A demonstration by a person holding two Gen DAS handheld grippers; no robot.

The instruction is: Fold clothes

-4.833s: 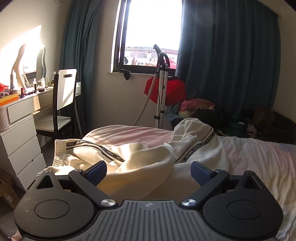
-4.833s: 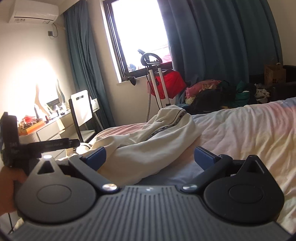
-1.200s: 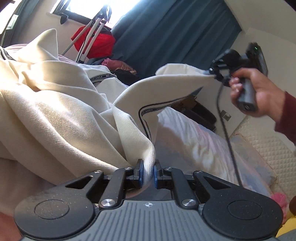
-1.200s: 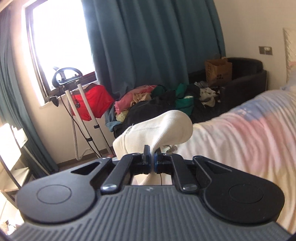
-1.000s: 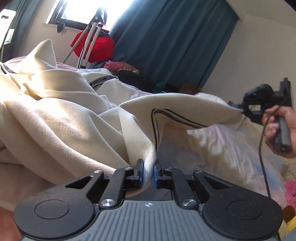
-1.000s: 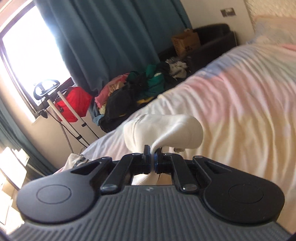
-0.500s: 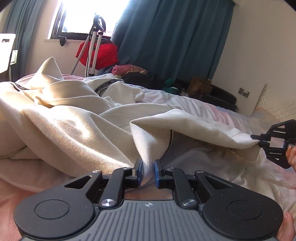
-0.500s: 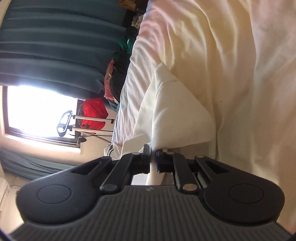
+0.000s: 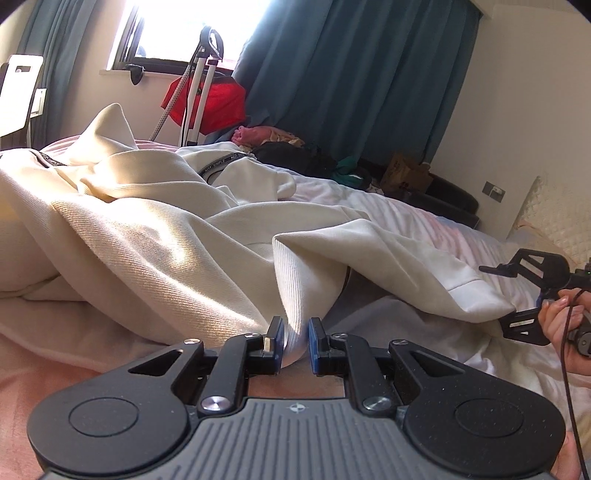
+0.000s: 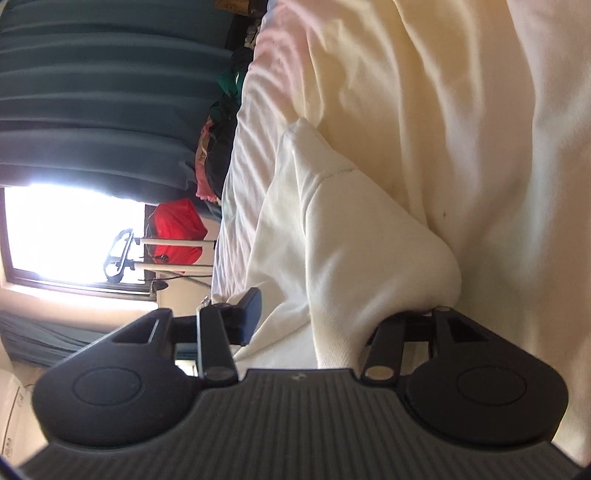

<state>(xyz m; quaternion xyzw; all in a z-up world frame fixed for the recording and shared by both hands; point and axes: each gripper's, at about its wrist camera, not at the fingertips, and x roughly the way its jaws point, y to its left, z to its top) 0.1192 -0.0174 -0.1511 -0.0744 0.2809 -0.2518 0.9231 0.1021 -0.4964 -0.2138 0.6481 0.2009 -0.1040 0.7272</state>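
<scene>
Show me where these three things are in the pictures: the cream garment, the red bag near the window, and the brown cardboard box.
cream garment (image 9: pixel 155 236), left wrist view, on its sunlit ribbed cloth.
red bag (image 9: pixel 218 105), left wrist view, on its red side.
brown cardboard box (image 9: pixel 404 173), left wrist view, on its front face.

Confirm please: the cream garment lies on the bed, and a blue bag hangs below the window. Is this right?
Not quite. The cream garment does lie on the bed, but the bag below the window is red, not blue. The left wrist view shows it.
</scene>
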